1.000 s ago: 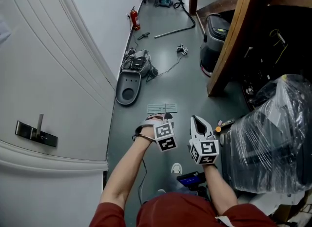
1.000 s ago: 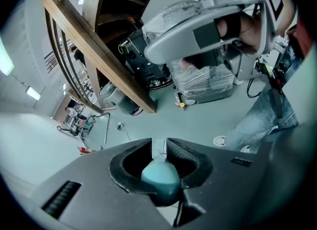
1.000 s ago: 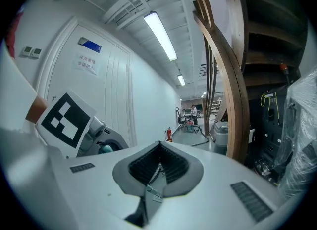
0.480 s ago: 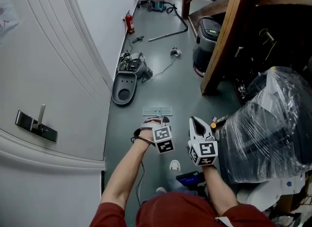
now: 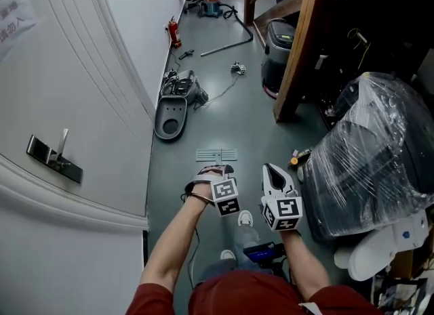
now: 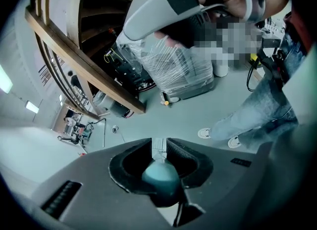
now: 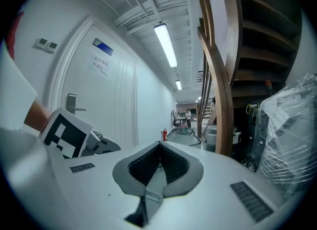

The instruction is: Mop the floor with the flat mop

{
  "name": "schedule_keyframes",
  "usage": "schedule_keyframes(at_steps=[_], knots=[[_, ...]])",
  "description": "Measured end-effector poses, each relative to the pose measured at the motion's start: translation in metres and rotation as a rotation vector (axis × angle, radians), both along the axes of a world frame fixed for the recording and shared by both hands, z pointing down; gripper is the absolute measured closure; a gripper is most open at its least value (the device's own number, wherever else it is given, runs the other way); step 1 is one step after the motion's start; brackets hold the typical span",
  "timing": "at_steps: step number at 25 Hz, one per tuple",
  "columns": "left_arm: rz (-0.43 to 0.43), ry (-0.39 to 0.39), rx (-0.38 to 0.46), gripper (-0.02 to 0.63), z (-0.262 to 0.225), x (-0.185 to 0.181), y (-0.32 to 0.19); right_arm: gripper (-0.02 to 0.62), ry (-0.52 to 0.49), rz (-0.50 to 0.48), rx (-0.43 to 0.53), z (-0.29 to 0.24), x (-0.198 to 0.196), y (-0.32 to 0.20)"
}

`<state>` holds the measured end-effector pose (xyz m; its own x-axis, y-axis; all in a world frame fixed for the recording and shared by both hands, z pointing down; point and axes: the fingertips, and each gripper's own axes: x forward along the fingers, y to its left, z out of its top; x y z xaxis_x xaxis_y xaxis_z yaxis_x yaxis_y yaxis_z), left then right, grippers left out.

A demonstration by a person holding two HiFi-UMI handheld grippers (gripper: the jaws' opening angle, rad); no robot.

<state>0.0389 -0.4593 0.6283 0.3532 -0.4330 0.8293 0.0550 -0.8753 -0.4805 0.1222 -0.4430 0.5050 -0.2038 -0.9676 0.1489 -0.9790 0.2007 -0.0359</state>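
Flat mop (image 5: 217, 154) — pale ribbed rectangle

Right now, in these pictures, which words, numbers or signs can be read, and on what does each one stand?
Nothing here can be read.
Paper notice on the white door: reddish print, too blurred to read.
Blue plate above that notice: too small to read.
Marker cubes: black and white square patterns only, no letters.
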Motion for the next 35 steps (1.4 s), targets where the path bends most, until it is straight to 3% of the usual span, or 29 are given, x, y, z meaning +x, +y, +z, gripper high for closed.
schedule_keyframes(at_steps=[6, 14, 26, 35], knots=[[0.017, -0.011, -0.007, 0.502, -0.003, -0.015, 0.062, 0.578, 0.013, 0.011, -0.008, -0.011, -0.013, 0.061], [-0.001, -0.007, -0.022, 0.502, -0.011, -0.017, 0.111, 0.578, 0.012, 0.002, 0.007, -0.026, -0.013, 0.105], [-0.023, -0.041, -0.016, 0.500, -0.004, 0.011, 0.195, 0.577, -0.014, -0.012, -0.040, -0.003, 0.029, 0.192], [-0.067, -0.040, -0.022, 0.500, -0.005, 0.030, 0.258, 0.578, -0.035, -0.043, -0.019, -0.008, 0.050, 0.247]])
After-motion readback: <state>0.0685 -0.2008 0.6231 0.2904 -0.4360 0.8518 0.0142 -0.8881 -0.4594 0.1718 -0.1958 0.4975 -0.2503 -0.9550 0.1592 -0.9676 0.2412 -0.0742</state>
